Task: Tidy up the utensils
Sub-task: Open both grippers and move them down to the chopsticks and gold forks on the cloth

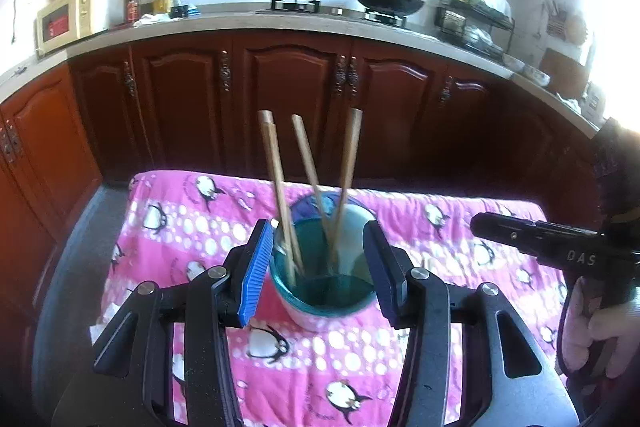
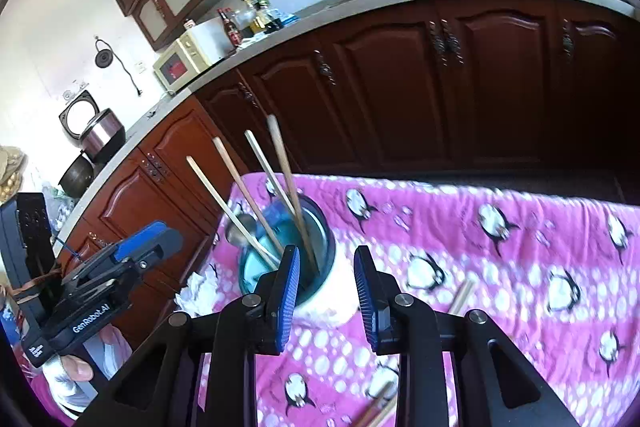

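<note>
Four wooden chopsticks and a steel spoon already standing in the blue-lined white cup on the pink penguin cloth, left gripper and right gripper both parted and empty, loose wooden chopsticks still waiting beside.

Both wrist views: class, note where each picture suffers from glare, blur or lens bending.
Left wrist view: daylight washes out the upper right by the counter, which the fisheye lens bows; the chopsticks in the cup look slightly smeared. Right wrist view: the penguin cloth is blurred, and the cabinets curve and tilt.
</note>
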{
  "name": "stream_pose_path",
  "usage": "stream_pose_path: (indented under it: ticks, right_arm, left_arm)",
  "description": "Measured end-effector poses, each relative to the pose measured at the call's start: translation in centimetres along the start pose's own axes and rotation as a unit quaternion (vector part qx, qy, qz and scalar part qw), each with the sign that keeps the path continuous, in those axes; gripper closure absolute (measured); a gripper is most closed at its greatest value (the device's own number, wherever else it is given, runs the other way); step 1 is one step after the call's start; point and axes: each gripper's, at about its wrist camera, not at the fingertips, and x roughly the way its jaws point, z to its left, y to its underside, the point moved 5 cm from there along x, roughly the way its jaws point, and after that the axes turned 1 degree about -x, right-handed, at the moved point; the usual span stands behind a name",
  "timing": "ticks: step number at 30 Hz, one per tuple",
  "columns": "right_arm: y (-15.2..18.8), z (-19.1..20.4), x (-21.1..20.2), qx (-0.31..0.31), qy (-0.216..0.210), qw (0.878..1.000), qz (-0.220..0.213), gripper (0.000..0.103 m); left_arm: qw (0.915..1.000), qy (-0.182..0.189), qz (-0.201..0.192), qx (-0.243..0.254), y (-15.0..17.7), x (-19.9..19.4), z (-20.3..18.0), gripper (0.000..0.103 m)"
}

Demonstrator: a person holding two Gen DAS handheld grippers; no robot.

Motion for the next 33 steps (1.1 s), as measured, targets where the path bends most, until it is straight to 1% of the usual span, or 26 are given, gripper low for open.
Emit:
stream_pose_path:
  ticks: [6,9,16,20,24,28,31,33]
  right_arm:
    - [2.3,-2.4,-1.8,0.017,0.022,1.0,0.004,0.077]
    - [4.0,-4.3,-2.3,0.034,0.033,0.999,0.015,0.077]
    - [8.2,-8.3,-1.1,0.078,0.048,0.994,0.052,0.077]
    - [9.7,-10.1,0.5,0.099,0.053,0.991,0.068,0.077]
    - [10.2,-10.8,2.9,0.1,0.061,0.989,0.087,0.077]
    - [10.0,-11.1,6.0,0.09,0.088,0.986,0.106,0.077]
    - [9.8,-11.3,8.2,0.073,0.117,0.983,0.122,0.077]
    - [9.7,-11.5,9.5,0.054,0.143,0.979,0.135,0.077]
  left_arm:
    - [0.9992,0.034,0.019,0.008,1.9,-0.2,-2.6,0.056]
    - [0.998,0.055,0.03,0.013,3.1,0.1,-3.9,0.056]
    - [0.9935,0.083,0.072,0.029,6.1,2.0,-7.1,0.056]
    - [0.9911,0.09,0.093,0.032,7.8,3.4,-8.4,0.056]
    - [0.9891,0.089,0.113,0.031,9.1,4.7,-8.6,0.056]
    - [0.9875,0.089,0.126,0.03,9.8,5.3,-8.5,0.056]
    - [0.9871,0.087,0.132,0.03,10.0,5.6,-8.1,0.056]
    - [0.9867,0.085,0.136,0.028,10.2,5.9,-7.8,0.056]
